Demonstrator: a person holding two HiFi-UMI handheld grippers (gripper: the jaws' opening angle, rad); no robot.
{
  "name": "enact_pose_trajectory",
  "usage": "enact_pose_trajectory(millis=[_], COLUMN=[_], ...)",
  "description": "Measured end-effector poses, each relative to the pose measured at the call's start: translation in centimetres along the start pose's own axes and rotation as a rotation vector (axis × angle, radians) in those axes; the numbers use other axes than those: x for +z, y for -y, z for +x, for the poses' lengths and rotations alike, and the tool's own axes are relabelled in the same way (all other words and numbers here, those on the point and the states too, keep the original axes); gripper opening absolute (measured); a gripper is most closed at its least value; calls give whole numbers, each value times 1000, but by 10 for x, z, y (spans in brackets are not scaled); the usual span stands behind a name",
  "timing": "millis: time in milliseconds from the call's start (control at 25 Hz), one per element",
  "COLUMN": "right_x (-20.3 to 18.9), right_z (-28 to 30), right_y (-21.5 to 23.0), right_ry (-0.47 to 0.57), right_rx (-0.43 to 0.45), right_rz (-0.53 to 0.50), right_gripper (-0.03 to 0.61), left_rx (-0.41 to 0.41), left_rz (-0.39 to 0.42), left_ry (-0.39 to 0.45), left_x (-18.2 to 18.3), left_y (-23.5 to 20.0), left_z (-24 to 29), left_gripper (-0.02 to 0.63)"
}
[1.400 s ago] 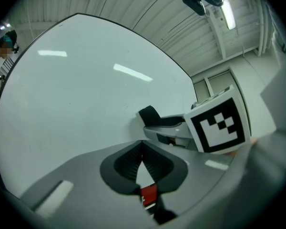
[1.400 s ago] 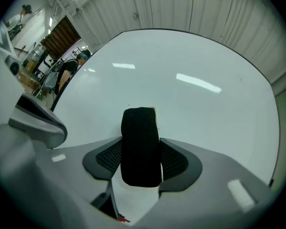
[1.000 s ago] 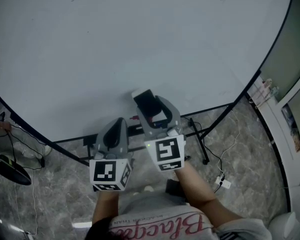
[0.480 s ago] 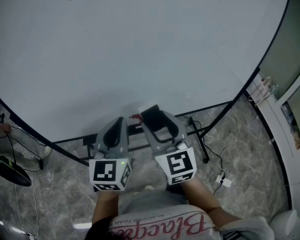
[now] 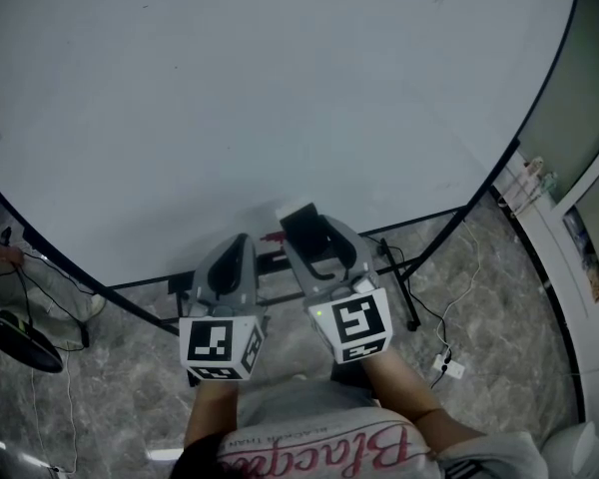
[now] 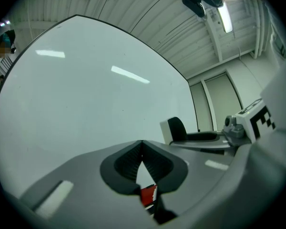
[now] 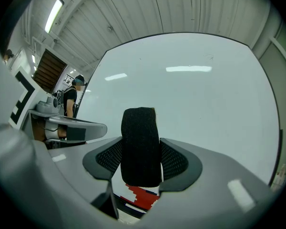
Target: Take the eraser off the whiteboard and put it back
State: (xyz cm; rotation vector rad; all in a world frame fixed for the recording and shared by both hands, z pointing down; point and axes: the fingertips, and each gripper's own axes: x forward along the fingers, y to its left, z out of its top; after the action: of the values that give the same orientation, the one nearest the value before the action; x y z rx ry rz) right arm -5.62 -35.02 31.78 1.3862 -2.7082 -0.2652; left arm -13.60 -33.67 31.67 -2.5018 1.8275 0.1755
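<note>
The whiteboard (image 5: 260, 98) fills the head view in front of me. My right gripper (image 5: 303, 230) is shut on the eraser (image 5: 299, 218), a black felt block with a white back, held just off the board's lower edge. In the right gripper view the eraser (image 7: 140, 132) stands upright between the jaws, pressed on both sides, of the right gripper (image 7: 142, 163). My left gripper (image 5: 237, 245) hangs beside it on the left, shut with nothing in it; in its own view the left gripper (image 6: 142, 144) has its tips touching, and the eraser (image 6: 175, 129) shows to the right.
A small red thing (image 7: 144, 197) lies on the board's ledge below the jaws. The board's stand legs (image 5: 399, 287) and cables with a power strip (image 5: 445, 365) are on the marble floor. A white cabinet (image 5: 569, 238) stands at the right. A person (image 7: 72, 97) stands far off to the left.
My right gripper has drawn slightly back from the board and rolled a little, still holding the eraser. The left gripper has stayed still.
</note>
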Motion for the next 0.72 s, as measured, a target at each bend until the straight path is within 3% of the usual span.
enact_pose_trajectory(millis=[720], right_x=[55], right_z=[81], right_y=[38], right_ry=[47], right_rx=[-96], right_rz=[-200], right_gripper=[239], left_rx=[40], left_rz=[31], left_ry=[-11], left_x=[0], left_y=[-11], left_z=[-1], left_gripper=[0])
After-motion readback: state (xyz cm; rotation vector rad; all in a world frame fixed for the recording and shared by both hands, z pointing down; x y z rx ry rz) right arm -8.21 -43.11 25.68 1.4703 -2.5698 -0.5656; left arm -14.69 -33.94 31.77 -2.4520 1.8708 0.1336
